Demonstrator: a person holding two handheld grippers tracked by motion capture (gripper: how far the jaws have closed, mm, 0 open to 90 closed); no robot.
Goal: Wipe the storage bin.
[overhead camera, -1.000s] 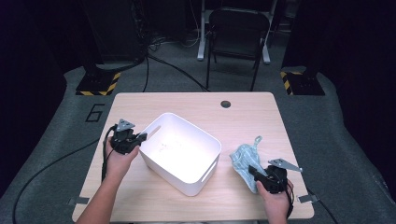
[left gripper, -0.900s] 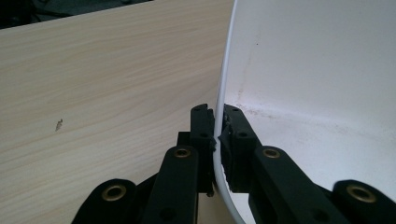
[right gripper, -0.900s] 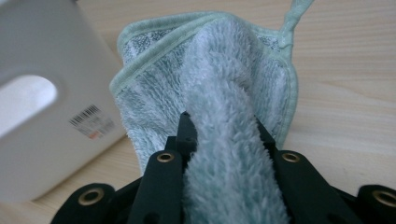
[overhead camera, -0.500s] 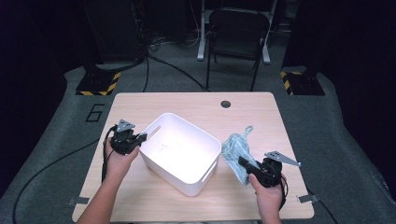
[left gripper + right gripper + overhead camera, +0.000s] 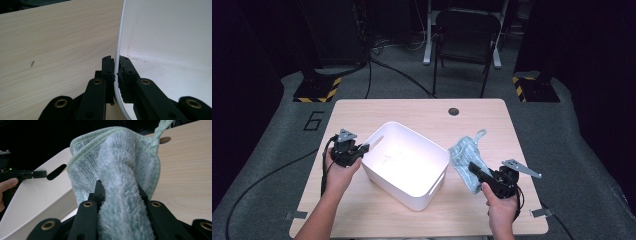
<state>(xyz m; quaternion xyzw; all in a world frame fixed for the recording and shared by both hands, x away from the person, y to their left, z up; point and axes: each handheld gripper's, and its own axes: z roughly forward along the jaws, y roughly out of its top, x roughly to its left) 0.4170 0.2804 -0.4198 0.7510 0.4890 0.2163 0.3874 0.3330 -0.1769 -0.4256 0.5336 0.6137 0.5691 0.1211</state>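
A white plastic bin (image 5: 412, 172) stands in the middle of the wooden table (image 5: 422, 112). My left gripper (image 5: 363, 148) is shut on the bin's left rim; in the left gripper view its jaws pinch the thin white wall (image 5: 119, 45), one outside and one inside. My right gripper (image 5: 473, 168) is shut on a pale green fluffy cloth (image 5: 464, 155) and holds it lifted off the table, just right of the bin. In the right gripper view the cloth (image 5: 120, 180) bulges up between the jaws, its hanging loop (image 5: 160, 131) at the top, and the bin's slotted wall (image 5: 45, 192) lies to the left.
A round cable hole (image 5: 454, 111) sits near the table's far edge. Beyond the table stands a dark chair (image 5: 464, 30), and a yellow-black striped base (image 5: 317, 90) lies on the floor at the far left. A cable (image 5: 267, 175) trails across the floor at left.
My right gripper has carried the cloth up and to the left, from near the table's right edge to just beside the bin. The left gripper has kept its hold on the rim.
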